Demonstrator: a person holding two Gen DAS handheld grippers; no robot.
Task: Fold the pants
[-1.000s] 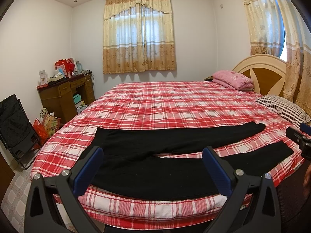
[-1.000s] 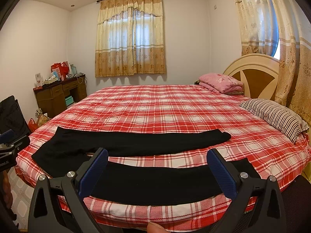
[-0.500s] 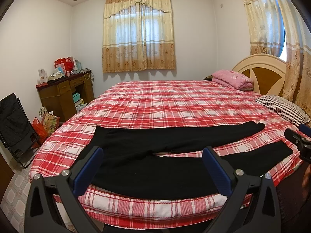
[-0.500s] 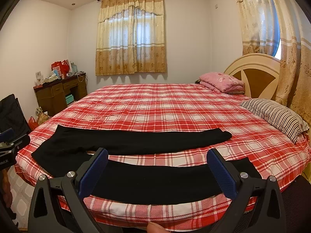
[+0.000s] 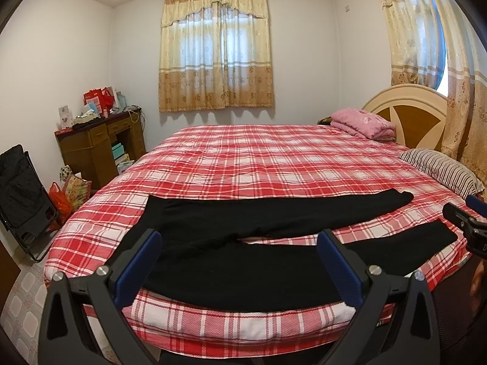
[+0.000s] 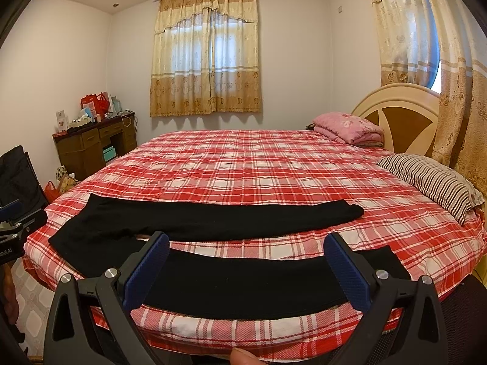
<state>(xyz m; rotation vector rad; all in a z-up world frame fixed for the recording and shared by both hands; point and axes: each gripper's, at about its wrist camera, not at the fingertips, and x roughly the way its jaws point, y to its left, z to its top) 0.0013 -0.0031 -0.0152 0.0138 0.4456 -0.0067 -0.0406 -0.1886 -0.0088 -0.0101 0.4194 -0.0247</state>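
The pants (image 5: pixel 243 261) lie flat across the near edge of the bed (image 5: pixel 274 158), waist at left, both legs running right; their position is unchanged from the earlier frames. The left gripper (image 5: pixel 239 261) stays released above the waist and crotch area, holding nothing. The right gripper (image 6: pixel 248 263) stays released above the near leg, holding nothing. Both views have barely shifted.
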